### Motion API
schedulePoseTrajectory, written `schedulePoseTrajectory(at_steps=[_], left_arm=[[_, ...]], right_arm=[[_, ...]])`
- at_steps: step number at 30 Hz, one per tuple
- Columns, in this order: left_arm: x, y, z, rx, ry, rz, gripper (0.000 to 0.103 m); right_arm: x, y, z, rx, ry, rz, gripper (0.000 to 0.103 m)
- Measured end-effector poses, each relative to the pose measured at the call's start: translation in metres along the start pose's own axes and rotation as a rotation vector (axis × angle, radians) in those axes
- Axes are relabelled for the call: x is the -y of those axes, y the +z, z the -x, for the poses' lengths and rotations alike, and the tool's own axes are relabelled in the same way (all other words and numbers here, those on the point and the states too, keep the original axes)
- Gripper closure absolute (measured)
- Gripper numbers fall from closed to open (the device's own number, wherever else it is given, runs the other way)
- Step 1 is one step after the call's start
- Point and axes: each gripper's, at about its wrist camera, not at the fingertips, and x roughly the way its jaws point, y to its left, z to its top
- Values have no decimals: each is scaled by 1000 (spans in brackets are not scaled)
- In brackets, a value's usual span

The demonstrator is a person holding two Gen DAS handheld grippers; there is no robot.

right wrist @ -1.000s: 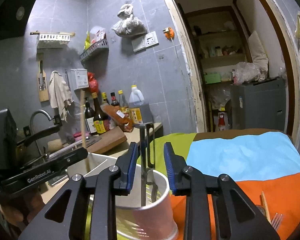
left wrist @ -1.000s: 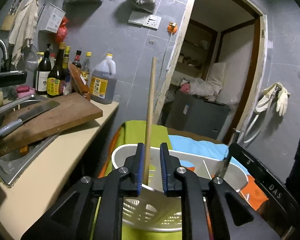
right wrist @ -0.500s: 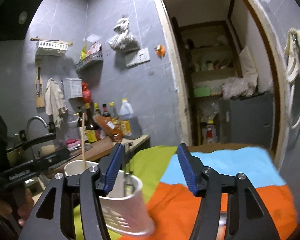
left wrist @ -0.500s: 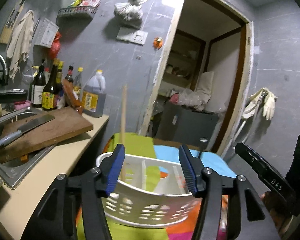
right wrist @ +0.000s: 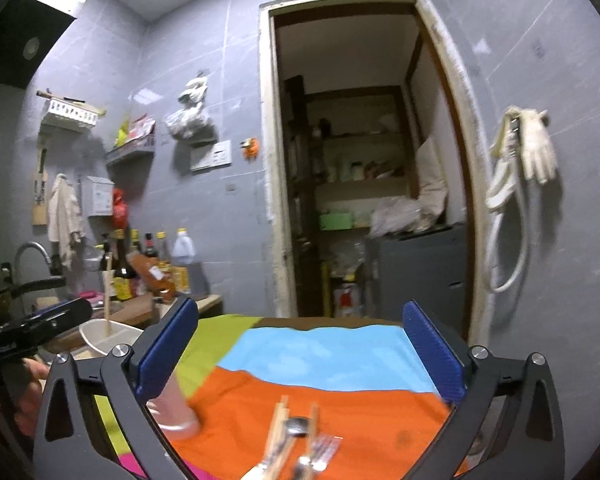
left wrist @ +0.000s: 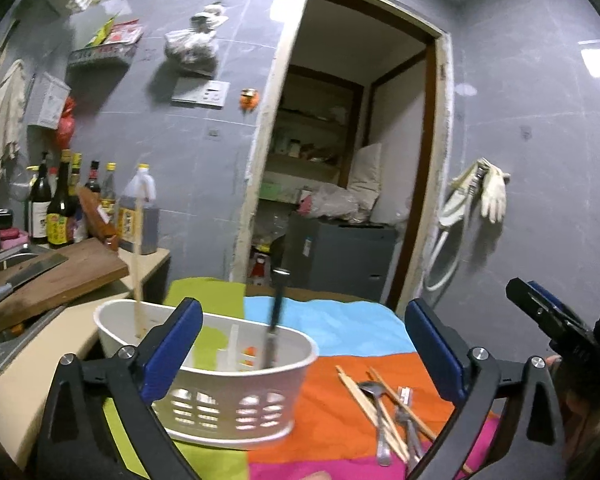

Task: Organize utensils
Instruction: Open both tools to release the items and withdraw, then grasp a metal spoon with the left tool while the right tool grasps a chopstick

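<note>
A white slotted utensil basket (left wrist: 236,400) stands on the coloured cloth, holding an upright wooden chopstick (left wrist: 139,256) at its left end and a dark-handled utensil (left wrist: 275,320) at its right. My left gripper (left wrist: 304,350) is open and empty just behind the basket. A pile of chopsticks, a spoon and forks (left wrist: 388,408) lies on the orange cloth to the right. In the right wrist view my right gripper (right wrist: 300,354) is open and empty above that pile (right wrist: 296,444); the basket (right wrist: 108,334) is at its left.
A counter at the left carries a wooden cutting board (left wrist: 56,280) with a cleaver (left wrist: 20,280), a sink and several bottles (left wrist: 64,208). An open doorway (left wrist: 340,180) is behind the table. The striped cloth (right wrist: 320,360) covers the table.
Both grippers let go and opened wide. The chopstick and the dark utensil now stand free in the basket. Both grippers pulled back and the right one swung right over the utensil pile.
</note>
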Motion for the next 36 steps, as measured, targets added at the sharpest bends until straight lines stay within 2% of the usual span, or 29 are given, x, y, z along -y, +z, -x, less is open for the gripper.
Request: schedulePoseTrajectory(at_steps=[15, 21, 27, 29, 31, 32, 33, 34, 36], left_arm=[[57, -44, -32, -164, -46, -83, 3], [67, -57, -50, -252, -48, -115, 3], [67, -68, -73, -372, -76, -108, 4], [67, -71, -81, -406, -85, -116, 5], [66, -74, -88, -440, -101, -119, 19], [66, -75, -92, -465, -111, -118, 24], [66, -77, -97, -486, -121, -115, 33], [66, -77, -101, -503, -129, -112, 42], [66, -81, -111, -544, -149, -106, 52]], right_arm=[[33, -36, 20, -119, -71, 47, 0], [42, -55, 10, -222, -101, 34, 0], [51, -67, -5, -354, -82, -2, 0], [54, -71, -8, -389, -58, -27, 3], [57, -75, -12, -431, -35, -53, 9], [57, -76, -14, -446, -28, -57, 17], [57, -78, -17, -471, -13, -64, 24], [57, -80, -19, -489, -5, -68, 27], [55, -84, -24, -530, 22, -78, 40]])
